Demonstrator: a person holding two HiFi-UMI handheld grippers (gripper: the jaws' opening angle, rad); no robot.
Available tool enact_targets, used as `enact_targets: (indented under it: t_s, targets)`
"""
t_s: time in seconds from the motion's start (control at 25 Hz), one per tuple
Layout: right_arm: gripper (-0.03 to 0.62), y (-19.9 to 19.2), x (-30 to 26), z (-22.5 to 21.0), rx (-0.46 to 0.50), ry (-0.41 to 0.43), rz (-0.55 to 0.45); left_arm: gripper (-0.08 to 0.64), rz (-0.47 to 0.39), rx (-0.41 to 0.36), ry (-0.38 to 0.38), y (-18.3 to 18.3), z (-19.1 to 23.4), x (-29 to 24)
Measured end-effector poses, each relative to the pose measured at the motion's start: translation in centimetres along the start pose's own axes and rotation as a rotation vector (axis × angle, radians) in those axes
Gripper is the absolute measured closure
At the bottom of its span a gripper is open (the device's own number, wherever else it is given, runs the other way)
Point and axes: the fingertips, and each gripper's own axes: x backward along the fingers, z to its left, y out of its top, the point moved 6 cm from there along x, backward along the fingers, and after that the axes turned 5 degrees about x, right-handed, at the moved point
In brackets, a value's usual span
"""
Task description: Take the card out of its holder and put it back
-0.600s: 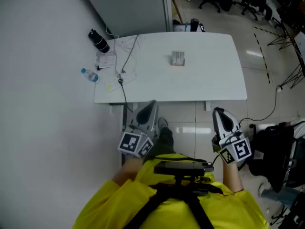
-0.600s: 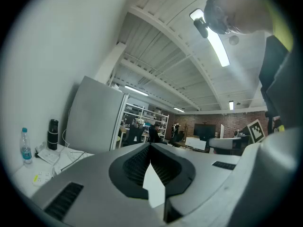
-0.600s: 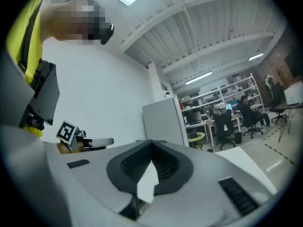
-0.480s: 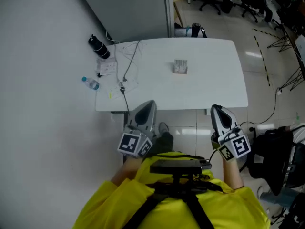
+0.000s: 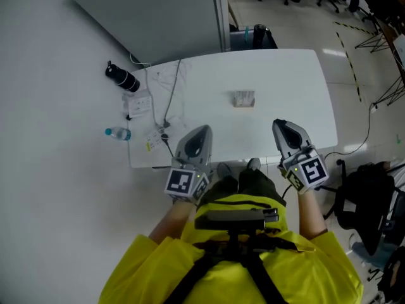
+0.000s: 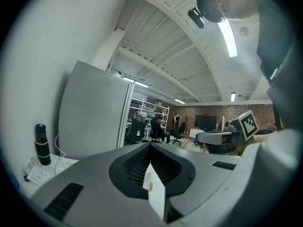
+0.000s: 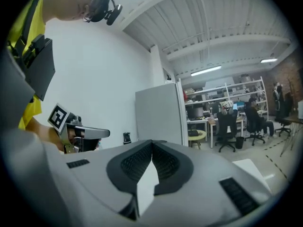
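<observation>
Forward over the white rectangular table's (image 5: 297, 81) edge had come the grey left gripper (image 5: 200, 132) and right gripper (image 5: 281, 125), both closed, empty.

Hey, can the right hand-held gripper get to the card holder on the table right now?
Probably yes: only bare table lies between the right hand-held gripper and the card holder, though its jaws are together and would need to open.

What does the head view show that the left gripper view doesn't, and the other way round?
Only the head view shows the card holder on the white table, and a water bottle. Only the left gripper view shows ceiling lights and a far brick wall. Both show the black bottle, the grey partition and the right tool.
</observation>
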Motion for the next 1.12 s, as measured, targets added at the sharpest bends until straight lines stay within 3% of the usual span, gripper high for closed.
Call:
enact_targets:
  t_s: [0.12,0.2,0.32,0.36,0.4,0.56,0.64,0.76,0.92,1.12]
  targets:
    - [0.582,-1.7,-2.5,-1.2,0.019,0.023,0.053,0.565,0.014,0.015,-0.005,-0.5,0.6,-2.6]
    - [0.517,-3.4,-3.8,-1.9,0.059,0.052,0.117,0.565,0.037,0.017,0.012,-0.9,0.7,-3.5]
    - [0.517,-5.3,-6.3,-3.5,0.145,0.087,0.188,0.565,0.055,0.020,0.034,-1.9,1.1,-4.0]
    - [0.483,-6.2,-7.4,-4.1,0.174,0.095,0.210,0.565,0.062,0.018,0.043,-2.4,1.3,-4.1]
    - [0.414,-7.4,-8.6,-4.8,0.208,0.104,0.235,0.565,0.069,0.018,0.056,-2.8,1.5,-4.3]
    - [0.401,-13.6,-13.7,-7.7,0.323,0.169,0.332,0.565,0.107,0.034,0.089,-4.5,1.8,-4.9]
    - [0.346,-16.0,-16.1,-9.2,0.308,0.224,0.349,0.565,0.128,0.045,0.088,-5.0,1.8,-5.4]
    - [0.347,-19.4,-18.5,-11.2,0.276,0.292,0.373,0.565,0.148,0.060,0.094,-5.5,1.7,-6.2]
    - [0.347,-23.6,-19.8,-13.2,0.151,0.387,0.395,0.565,0.166,0.070,0.105,-6.2,2.3,-7.1]
    - [0.354,-25.0,-21.6,-13.7,0.074,0.444,0.351,0.565,0.185,0.085,0.103,-7.7,3.5,-8.1]
